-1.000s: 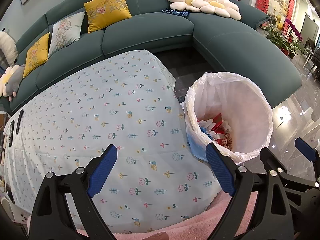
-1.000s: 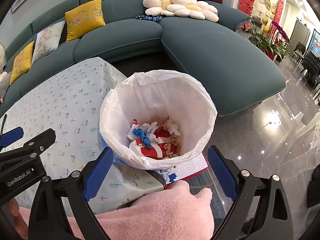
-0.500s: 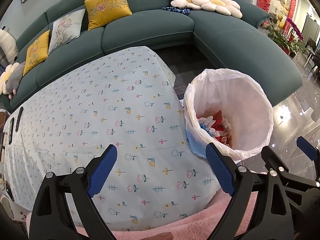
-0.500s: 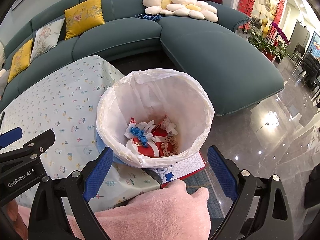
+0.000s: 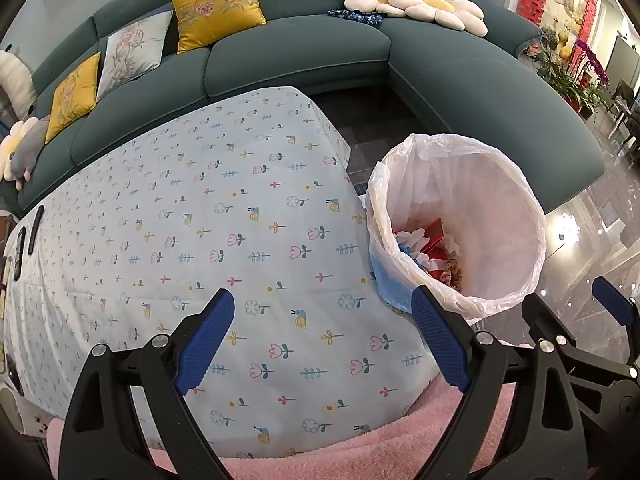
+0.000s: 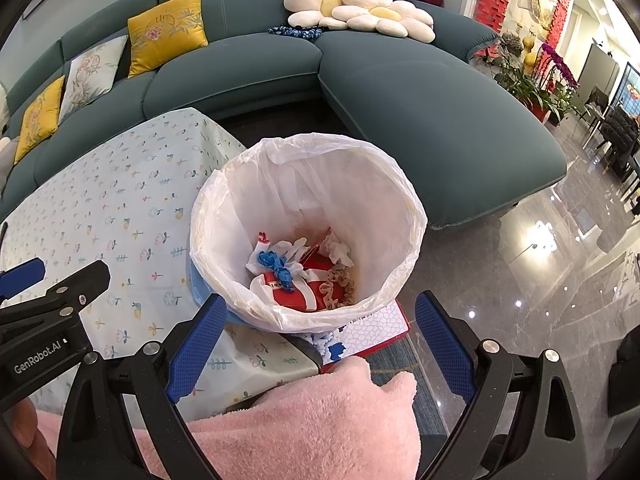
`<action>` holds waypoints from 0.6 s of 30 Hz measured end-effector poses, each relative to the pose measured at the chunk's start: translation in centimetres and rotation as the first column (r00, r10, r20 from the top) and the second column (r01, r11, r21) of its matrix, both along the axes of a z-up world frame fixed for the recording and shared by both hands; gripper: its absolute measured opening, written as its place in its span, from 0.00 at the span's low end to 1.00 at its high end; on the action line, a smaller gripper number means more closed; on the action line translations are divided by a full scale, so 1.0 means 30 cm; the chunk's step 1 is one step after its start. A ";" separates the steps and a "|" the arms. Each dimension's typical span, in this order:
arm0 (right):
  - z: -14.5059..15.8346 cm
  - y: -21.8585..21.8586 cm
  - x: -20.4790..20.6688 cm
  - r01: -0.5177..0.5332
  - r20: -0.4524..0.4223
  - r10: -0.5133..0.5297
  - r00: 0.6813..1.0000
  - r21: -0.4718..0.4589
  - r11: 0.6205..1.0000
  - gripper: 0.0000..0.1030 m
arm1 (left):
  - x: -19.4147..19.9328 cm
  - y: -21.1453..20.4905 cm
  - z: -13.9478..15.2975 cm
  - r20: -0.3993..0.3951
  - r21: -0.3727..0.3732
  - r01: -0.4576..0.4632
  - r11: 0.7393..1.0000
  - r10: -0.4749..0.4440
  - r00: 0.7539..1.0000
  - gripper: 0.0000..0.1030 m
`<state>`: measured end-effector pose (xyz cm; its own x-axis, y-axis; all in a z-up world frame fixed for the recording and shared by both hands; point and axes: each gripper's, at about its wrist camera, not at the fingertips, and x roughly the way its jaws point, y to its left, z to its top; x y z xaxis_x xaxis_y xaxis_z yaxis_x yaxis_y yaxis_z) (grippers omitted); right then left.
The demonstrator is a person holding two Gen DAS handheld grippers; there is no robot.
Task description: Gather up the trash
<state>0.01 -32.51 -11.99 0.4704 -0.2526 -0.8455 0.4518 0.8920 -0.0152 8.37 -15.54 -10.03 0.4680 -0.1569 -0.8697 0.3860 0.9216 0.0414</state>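
Note:
A bin lined with a white plastic bag (image 6: 404, 216) stands at the table's right end; it also shows in the left wrist view (image 5: 516, 200). Inside lie crumpled trash: red and white wrappers (image 6: 296, 292), white tissue and a blue scrap (image 6: 278, 266). My right gripper (image 6: 320, 344) is open and empty, just above and in front of the bin. My left gripper (image 5: 328, 340) is open and empty over the table with the flowered cloth (image 5: 180, 220), left of the bin.
A teal corner sofa (image 5: 288, 52) with yellow cushions wraps behind the table. Dark remotes (image 5: 34, 224) lie at the table's far left. A red-edged box (image 6: 372, 328) sits under the bin. Glossy floor (image 6: 540, 280) spreads to the right. A pink fleece (image 6: 312, 428) is in front.
Both grippers have drifted slightly back, so the bin and table sit a little higher in view. Both stay open and empty.

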 end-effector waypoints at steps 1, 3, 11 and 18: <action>-0.001 0.001 -0.002 0.001 0.000 -0.001 1.000 -0.001 1.000 0.89 | 0.000 -0.001 -0.001 0.001 0.001 0.003 1.000 -0.003 1.000 0.83; -0.004 -0.003 -0.006 0.004 -0.001 -0.004 1.000 0.001 1.000 0.89 | -0.002 -0.002 -0.003 0.002 0.003 0.006 1.000 -0.006 1.000 0.83; -0.013 -0.007 -0.018 0.011 0.000 -0.011 1.000 0.000 1.000 0.89 | -0.005 -0.006 -0.001 0.001 0.010 0.011 1.000 -0.011 1.000 0.83; -0.015 -0.012 -0.018 0.013 -0.002 -0.013 1.000 0.003 1.000 0.89 | -0.005 -0.009 -0.003 -0.003 0.015 0.014 1.000 -0.014 1.000 0.83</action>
